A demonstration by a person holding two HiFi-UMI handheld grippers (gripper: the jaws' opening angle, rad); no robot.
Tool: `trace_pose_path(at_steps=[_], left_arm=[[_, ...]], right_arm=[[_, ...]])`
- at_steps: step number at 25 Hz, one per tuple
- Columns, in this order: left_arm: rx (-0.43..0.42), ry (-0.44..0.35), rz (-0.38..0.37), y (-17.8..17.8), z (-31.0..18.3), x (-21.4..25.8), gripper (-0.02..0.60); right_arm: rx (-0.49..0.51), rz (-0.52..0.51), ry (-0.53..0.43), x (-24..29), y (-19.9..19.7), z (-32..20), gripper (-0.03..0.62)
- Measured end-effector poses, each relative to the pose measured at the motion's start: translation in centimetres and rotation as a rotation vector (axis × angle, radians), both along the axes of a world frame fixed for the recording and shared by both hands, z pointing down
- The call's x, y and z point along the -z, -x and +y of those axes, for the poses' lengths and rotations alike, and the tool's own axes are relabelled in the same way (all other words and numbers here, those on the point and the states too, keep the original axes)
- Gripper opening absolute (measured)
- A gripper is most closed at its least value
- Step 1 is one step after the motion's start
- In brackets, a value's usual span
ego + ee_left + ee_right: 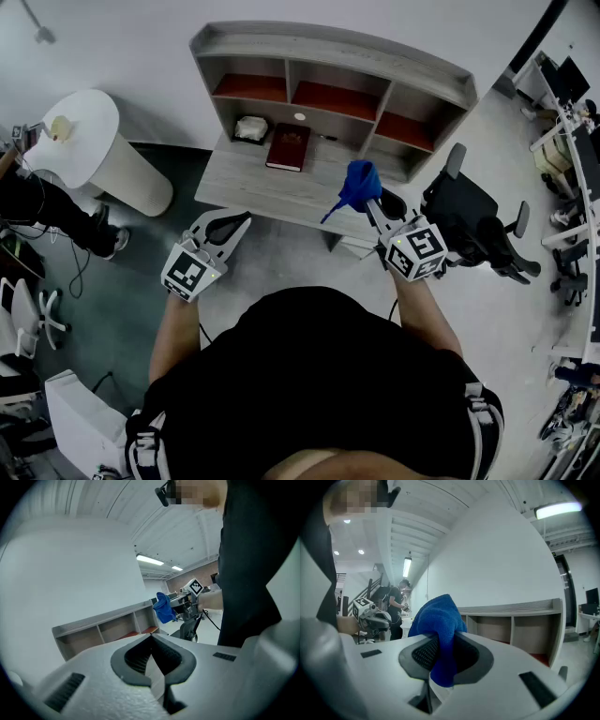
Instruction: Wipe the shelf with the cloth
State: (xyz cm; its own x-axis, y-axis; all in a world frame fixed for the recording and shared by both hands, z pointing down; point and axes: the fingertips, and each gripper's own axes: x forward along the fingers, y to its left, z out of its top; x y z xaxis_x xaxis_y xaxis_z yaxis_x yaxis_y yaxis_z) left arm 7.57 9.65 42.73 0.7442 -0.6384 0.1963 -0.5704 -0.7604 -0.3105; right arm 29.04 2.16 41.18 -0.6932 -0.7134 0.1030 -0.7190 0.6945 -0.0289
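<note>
No legible text, label, brand or number anywhere in view.

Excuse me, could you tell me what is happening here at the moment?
A person stands before a grey shelf with a tool in each hand. The right tool grips a blue cloth, raised in front of the shelf and not touching it. The left tool is shut and empty. A dark red book lies below the compartments.
</note>
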Motion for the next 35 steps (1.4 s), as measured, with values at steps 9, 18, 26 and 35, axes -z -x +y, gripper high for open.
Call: trace_pose_path(at_steps=[9, 18, 26, 35], left_arm=[[-0.005, 0.004, 0.014, -4.2, -0.2, 0.0, 0.014], [0.011, 0.008, 0.003, -4.3, -0.4, -0.6, 0.014], [0.025, 0.029, -0.011, -1.7, -1.9, -2.7, 0.014], [0.095, 0.048, 0.035, 4.1, -7.5, -3.4, 0.014]], right_arm=[[0.0, 0.006, 0.025, -1.5, -4.5, 0.6, 0.071], [0.03, -0.005, -0.002, -1.0, -3.5, -0.3, 0.072], [0.033, 0.034, -0.033, -0.6, -0.6, -1.9, 0.072], [0.029, 0.063, -0.018, -0.5, 4.1, -6.7, 0.074]])
